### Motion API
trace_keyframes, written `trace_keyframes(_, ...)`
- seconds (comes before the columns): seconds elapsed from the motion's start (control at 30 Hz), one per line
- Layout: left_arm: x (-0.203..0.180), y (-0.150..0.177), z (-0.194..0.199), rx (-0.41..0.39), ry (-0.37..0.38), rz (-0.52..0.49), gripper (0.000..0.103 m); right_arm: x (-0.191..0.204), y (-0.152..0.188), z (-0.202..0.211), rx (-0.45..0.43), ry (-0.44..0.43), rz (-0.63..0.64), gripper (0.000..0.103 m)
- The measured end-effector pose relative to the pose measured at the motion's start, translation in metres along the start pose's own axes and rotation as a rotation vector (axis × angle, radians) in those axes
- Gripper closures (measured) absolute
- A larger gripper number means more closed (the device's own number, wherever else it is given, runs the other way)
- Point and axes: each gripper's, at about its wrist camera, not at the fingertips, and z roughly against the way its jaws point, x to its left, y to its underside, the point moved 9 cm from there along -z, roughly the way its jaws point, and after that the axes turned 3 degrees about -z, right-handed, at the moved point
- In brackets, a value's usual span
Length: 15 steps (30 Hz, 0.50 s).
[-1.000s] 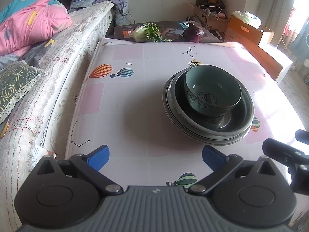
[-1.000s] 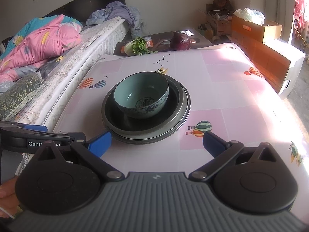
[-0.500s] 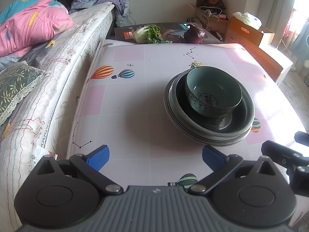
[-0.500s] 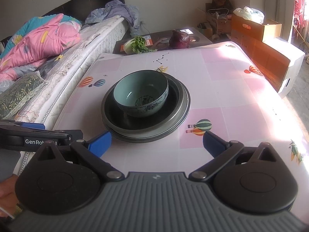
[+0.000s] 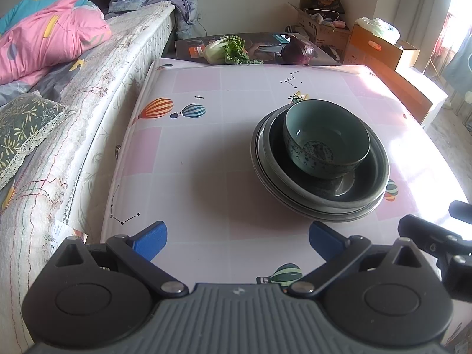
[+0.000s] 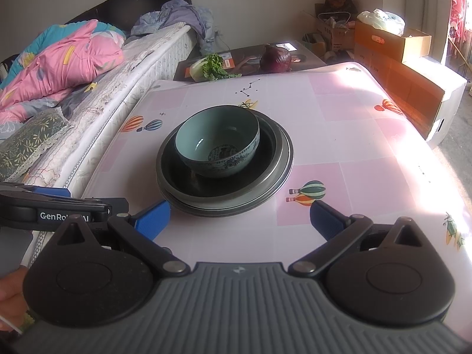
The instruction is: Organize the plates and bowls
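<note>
My left tongs point(image 5: 237, 240) and right tongs point(image 6: 239, 216) hung wide and empty. The celadon-green ceramic bowl point(image 6: 218, 143) sat in stacked dark grey plates point(image 6: 280, 159) mid-worktop point(image 6: 354, 135); glazed, probably slick and breakable, best pinched at its rim.

Bowl point(image 6: 217, 144) in stacked plates point(image 6: 274, 177) mid-counter point(image 6: 354, 135). Cabbage point(image 6: 206, 69) and onion point(image 6: 275, 58) beyond far edge. Bed point(image 6: 97, 88) along left edge; boxes point(image 6: 392, 44) past far right corner.
</note>
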Motion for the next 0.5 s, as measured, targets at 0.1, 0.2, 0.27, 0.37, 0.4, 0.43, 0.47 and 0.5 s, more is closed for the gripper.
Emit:
trace_keyframes(0.1,0.0002,0.0001,-0.0002,0.0,0.0,0.001,0.0,0.0001,0.0001,0.0,0.001,0.001,-0.001,0.001)
trace_keyframes(0.2,0.0006,0.0006,-0.0002,0.0,-0.001,0.003,0.0,0.0001,0.0001,0.0,0.0,0.001,-0.001,0.001)
trace_keyframes(0.27,0.0008,0.0009,-0.0003,0.002,0.0,0.003,0.0,0.0001,0.0,0.0,0.001,0.0,0.0,0.001)
trace_keyframes(0.37,0.0014,0.0,-0.0008,0.006,0.001,0.004,0.0,0.0003,0.0,0.0002,0.0,0.0,-0.001,0.001)
trace_keyframes(0.4,0.0012,-0.0001,-0.0008,0.006,0.001,0.004,0.0,0.0003,0.0,0.0002,0.0,0.0,-0.001,0.001)
trace_keyframes(0.43,0.001,0.0,-0.0006,0.006,0.001,0.003,0.0,0.0,-0.0001,0.0001,0.0,0.001,-0.001,0.001)
trace_keyframes(0.47,0.0011,-0.0003,-0.0007,0.006,0.001,0.003,0.0,0.0,-0.0001,0.0001,0.0,0.001,-0.001,0.001)
trace_keyframes(0.5,0.0011,-0.0003,-0.0008,0.007,0.001,0.003,0.0,0.0001,-0.0001,0.0002,0.0,0.001,-0.001,0.001)
